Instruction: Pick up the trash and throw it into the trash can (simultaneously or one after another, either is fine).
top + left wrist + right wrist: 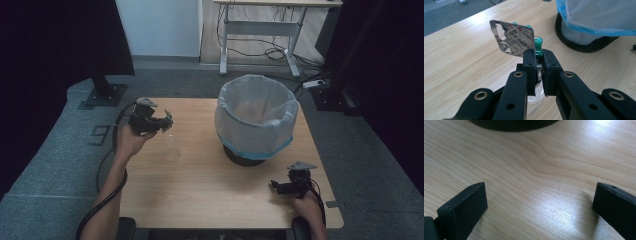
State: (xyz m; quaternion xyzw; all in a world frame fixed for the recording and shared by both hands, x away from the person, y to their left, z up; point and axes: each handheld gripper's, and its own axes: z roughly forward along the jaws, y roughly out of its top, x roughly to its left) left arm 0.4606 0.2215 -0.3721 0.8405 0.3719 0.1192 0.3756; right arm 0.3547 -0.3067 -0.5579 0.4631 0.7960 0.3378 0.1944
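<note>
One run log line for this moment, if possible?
left gripper: shut on blister pack, above table | right gripper: open | bin: lined

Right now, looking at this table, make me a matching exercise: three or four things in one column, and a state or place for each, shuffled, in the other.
Things:
1. silver foil blister pack with green capsules
2. right claw
3. black mesh bin with a white bag liner
4. left claw

States or places:
A. open, nothing between its jaws
B. standing on the wooden table
C. raised above the table, pinched at one end
D. shut on the pack

Pairs: 1-C, 2-A, 3-B, 4-D
</note>
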